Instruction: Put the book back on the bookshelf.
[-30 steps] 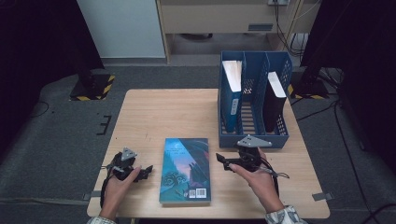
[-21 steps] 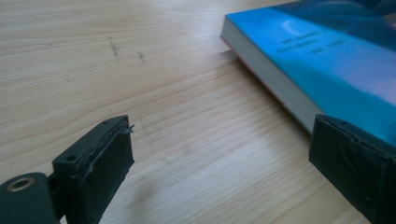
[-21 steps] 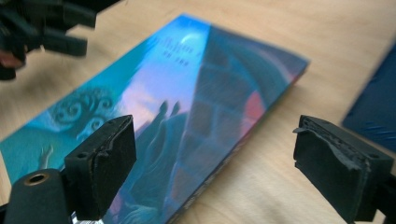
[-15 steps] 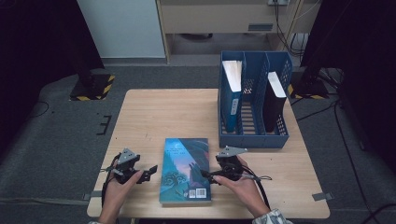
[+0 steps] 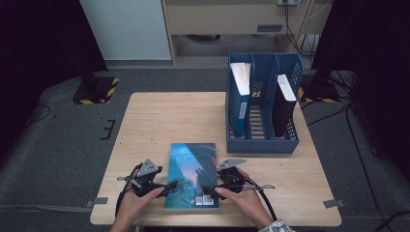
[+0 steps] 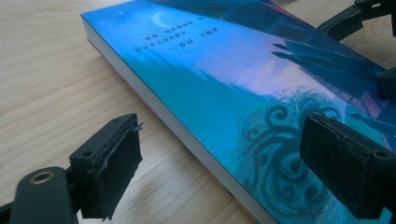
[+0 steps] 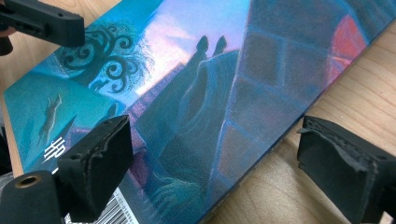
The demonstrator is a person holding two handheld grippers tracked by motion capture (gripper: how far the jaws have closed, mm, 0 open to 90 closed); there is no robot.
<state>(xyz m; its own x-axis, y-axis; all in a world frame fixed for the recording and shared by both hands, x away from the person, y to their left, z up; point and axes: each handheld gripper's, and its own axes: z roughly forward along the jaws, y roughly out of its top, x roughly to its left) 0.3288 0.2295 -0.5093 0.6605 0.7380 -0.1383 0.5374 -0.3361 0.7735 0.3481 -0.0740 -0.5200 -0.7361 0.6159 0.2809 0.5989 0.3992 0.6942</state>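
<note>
From the high view I note the book (image 5: 192, 175) flat at the near edge of the surface (image 5: 159, 121), left claw (image 5: 170, 186) and right claw (image 5: 209, 190) at its sides. In the left claw view the left claw (image 6: 219, 165) has just been narrowing, jaws still apart astride the book's (image 6: 224, 84) edge. In the right claw view the right claw (image 7: 215, 170) stands wide astride the book's (image 7: 196, 84) other edge, gripping nothing.

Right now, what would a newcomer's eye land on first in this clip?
The teal-blue book lying flat near the table's front edge, with the left gripper and right gripper flanking it, jaws open astride its long edges. Behind it to the right, the blue file rack holds two upright books.
</note>
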